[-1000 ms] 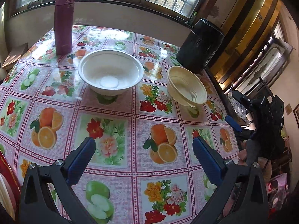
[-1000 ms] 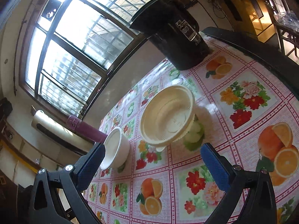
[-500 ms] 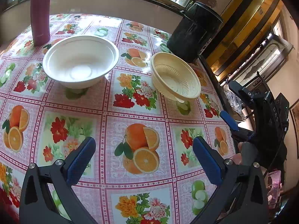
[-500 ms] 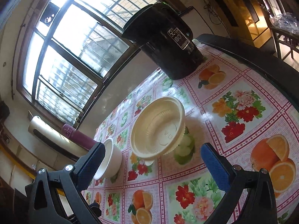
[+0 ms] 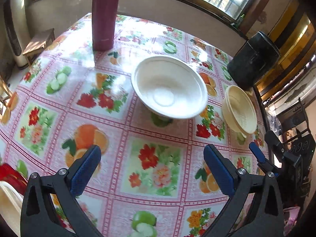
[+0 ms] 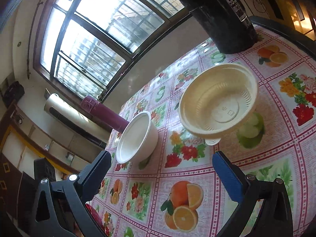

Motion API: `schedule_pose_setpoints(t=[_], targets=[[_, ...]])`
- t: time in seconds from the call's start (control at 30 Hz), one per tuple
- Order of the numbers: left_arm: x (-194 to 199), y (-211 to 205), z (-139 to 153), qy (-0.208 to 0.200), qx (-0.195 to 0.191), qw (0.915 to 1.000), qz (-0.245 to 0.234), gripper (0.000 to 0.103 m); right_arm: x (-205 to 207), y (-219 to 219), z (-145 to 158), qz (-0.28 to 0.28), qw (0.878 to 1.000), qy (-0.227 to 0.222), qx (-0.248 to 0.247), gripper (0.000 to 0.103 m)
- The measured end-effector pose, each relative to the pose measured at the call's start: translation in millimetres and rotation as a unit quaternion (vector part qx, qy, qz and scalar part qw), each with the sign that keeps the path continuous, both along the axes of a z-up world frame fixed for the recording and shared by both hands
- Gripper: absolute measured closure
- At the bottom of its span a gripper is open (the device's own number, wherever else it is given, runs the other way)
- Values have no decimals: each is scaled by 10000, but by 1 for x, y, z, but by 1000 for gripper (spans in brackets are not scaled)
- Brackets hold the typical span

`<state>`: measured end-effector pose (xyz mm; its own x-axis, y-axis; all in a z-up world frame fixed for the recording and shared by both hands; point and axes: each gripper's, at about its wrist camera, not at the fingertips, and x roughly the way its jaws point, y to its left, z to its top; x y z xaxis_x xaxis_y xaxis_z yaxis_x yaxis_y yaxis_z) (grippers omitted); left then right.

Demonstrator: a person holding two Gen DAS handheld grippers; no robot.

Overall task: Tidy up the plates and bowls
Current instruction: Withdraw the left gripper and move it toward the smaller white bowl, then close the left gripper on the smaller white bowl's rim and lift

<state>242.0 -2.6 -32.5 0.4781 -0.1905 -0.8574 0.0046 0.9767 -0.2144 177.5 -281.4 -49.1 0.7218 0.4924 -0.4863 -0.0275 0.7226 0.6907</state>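
Blue-padded fingers of the left gripper [image 5: 152,169] stand wide apart w/ nothing between them, hovering over the fruit-and-flower tablecloth [image 5: 154,167]. At approx 12 o'clock from it sits the white bowl [image 5: 169,90], upright on the cloth, empty. The cream bowl [image 5: 239,109] is at 2 o'clock, near the table's right edge, apart from the white one. Right gripper [image 5: 262,158] shows partly at 3 o'clock in this view. Further back: maroon flask [image 5: 104,13] upright at 11 o'clock, black bin [image 5: 253,59] at 1 o'clock.

Right wrist view: right gripper [image 6: 162,169] also spread open, gripping nothing. Cream bowl [image 6: 218,100] is at 1 o'clock, empty, ribbed inside; white bowl [image 6: 137,137] at 11 o'clock, beside it, not touching. Maroon flask [image 6: 104,110] lies behind the white bowl, black bin [image 6: 219,13] farthest, approx 1 o'clock.
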Motion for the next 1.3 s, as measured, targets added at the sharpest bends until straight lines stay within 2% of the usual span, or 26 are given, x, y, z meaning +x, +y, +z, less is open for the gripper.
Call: schedule_pose_setpoints(t=[0.07,0.2,0.23,0.3,0.37,0.47,0.83,0.93,1.03,1.13,1.23,1.3], targets=[[19,6,10,-59,431,9990,-39,0,14,15,2,98,9997,-28,218,0],[58,21,18,177,336,9993,-29,0,45,43,2,142,9989,70,432,1],[69,21,17,235,380,9990,-61,0,52,49,0,129,9990,82,416,2],[85,22,11,366,545,9978,-45,0,64,57,-4,101,9993,184,313,10],[98,22,6,399,678,9969,-34,0,75,63,-9,132,9993,300,168,11],[113,19,-3,580,397,9974,-128,0,88,67,-16,88,9991,393,-114,10],[133,12,-38,1014,-169,9947,-9,0,106,70,-32,327,9985,441,22,9],[131,9,-41,934,-118,9956,44,0,106,67,-32,334,9985,421,129,9],[127,3,-39,781,188,9968,16,0,107,66,-33,321,9985,427,154,9],[126,-2,-40,739,376,9965,-100,0,107,68,-34,336,9985,394,164,14],[126,2,-40,763,337,9965,-49,0,108,69,-35,345,9987,339,146,27],[125,5,-39,750,364,9965,-12,0,110,72,-36,407,9986,335,79,44]])
